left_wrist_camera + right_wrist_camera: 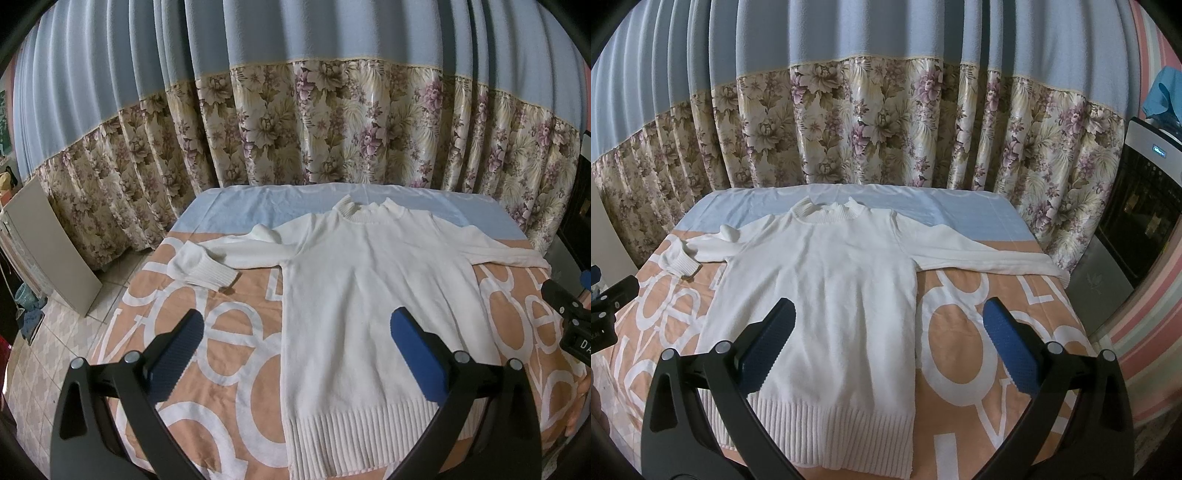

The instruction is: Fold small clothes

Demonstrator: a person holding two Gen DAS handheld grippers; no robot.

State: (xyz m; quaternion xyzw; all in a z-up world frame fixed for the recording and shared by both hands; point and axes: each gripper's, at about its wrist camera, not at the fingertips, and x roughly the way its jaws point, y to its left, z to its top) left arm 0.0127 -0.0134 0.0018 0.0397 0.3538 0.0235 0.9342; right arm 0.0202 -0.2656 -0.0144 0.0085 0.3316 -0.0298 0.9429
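Note:
A white knit sweater [369,295] [827,280] lies flat and face up on the table, collar at the far end, ribbed hem toward me. Its left sleeve is bent, with the ribbed cuff [207,271] folded back near the table's left edge. The right sleeve [990,258] stretches straight out to the right edge. My left gripper [297,332] hovers open above the sweater's lower left side. My right gripper [890,325] hovers open above its lower right side. Nothing sits between either pair of blue pads.
The table wears an orange cloth [990,332] with large white letters and a light blue band [960,214] at the far end. Floral and blue curtains [314,122] hang behind. A white board [55,251] leans at the left. A dark appliance [1141,206] stands at the right.

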